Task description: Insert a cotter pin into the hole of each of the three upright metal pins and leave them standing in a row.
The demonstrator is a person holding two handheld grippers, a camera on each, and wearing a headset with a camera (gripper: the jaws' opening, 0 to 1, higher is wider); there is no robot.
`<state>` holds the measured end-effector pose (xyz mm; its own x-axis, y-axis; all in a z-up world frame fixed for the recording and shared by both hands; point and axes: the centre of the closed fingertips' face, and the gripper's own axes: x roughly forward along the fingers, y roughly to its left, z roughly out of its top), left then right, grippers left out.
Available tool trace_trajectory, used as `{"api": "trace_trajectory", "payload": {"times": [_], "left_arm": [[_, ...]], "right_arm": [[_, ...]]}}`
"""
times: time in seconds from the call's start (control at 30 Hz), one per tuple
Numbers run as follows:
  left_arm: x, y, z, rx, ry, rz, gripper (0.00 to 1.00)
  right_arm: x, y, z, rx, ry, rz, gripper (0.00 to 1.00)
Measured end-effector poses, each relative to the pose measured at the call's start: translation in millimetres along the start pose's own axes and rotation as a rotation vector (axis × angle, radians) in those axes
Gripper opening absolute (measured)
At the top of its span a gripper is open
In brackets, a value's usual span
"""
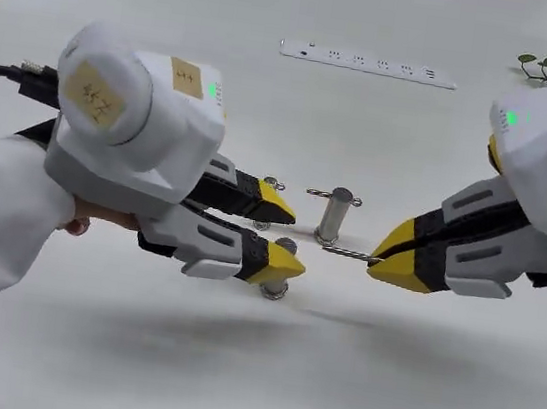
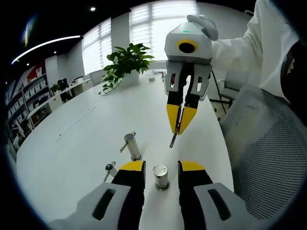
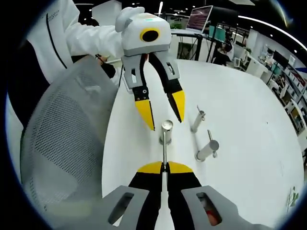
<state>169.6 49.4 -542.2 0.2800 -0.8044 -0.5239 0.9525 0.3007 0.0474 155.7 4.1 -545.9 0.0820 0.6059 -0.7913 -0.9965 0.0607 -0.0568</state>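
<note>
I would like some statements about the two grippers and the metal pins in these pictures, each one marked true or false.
1. The right gripper is shut on a cotter pin. True.
2. The left gripper is clamped shut on a metal pin. False: its jaws stand open, with the near pin between them.
3. A second cotter pin passes through the top of the middle pin. True.
4. The near pin already has a cotter pin through it. False: none shows in it.
5. A power strip lies on the table beyond the pins. True.
</note>
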Motion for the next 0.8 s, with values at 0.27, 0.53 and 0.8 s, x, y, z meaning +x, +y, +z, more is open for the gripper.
{"api": "trace_trajectory", "payload": {"times": [0.27,0.53,0.8], "left_arm": [[4.4,-1.8,-7.5,-0.010,0.023,-0.026,0.19],[6.0,1.6,-9.5,-0.021,0.033,-0.041,0.10],[6.4,0.4,-9.8,-0.023,0.027,-0.058,0.10]], "right_arm": [[11.3,-3.0,-5.8,-0.003,0.012,0.016,0.00],[15.2,-4.2,-7.4,0.004,0.013,0.023,0.00],[20.5,-3.9,-7.1,0.000,0.022,0.024,0.00]]}}
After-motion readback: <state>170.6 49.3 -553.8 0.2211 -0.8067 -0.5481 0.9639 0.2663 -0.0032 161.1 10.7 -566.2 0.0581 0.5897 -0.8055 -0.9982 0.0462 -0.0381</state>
